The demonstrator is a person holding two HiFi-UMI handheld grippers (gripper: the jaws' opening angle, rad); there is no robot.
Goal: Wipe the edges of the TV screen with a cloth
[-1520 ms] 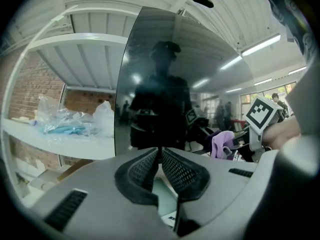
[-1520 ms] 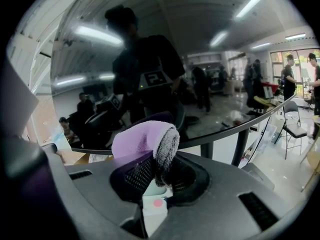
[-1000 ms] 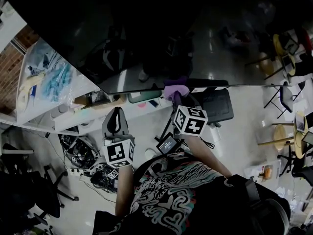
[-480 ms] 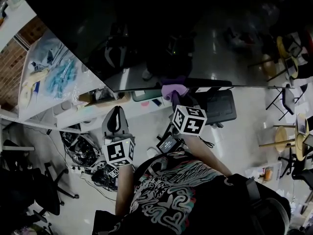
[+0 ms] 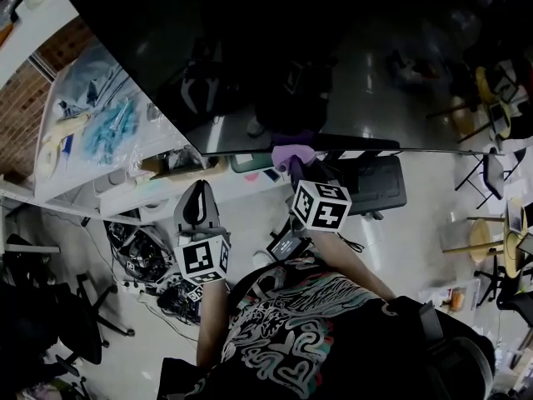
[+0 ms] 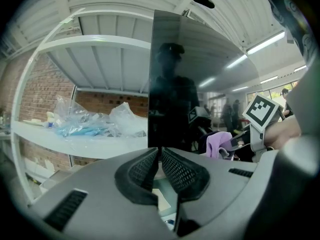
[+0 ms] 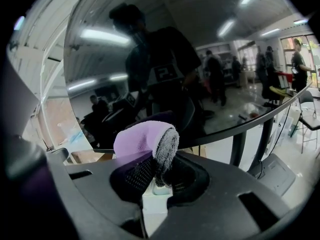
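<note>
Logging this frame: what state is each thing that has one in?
Left gripper: jaws shut, nothing between them.
Right gripper: jaws shut on the purple fleecy cloth.
Purple fleecy cloth: folded, pinched in the right gripper, at the screen's lower edge.
Large black TV screen: off, dark, reflecting the room.

Over the last second my right tongs (image 5: 293, 165) have slid the purple cloth (image 5: 291, 153) a little leftward along the bottom edge of the TV screen (image 5: 250, 57), so the screen's lower left corner is nearer the cloth than before. My left tongs (image 5: 198, 188) drifted the same way; that corner now stands straight ahead of them, and the shelf (image 5: 62, 177) lies closer
</note>
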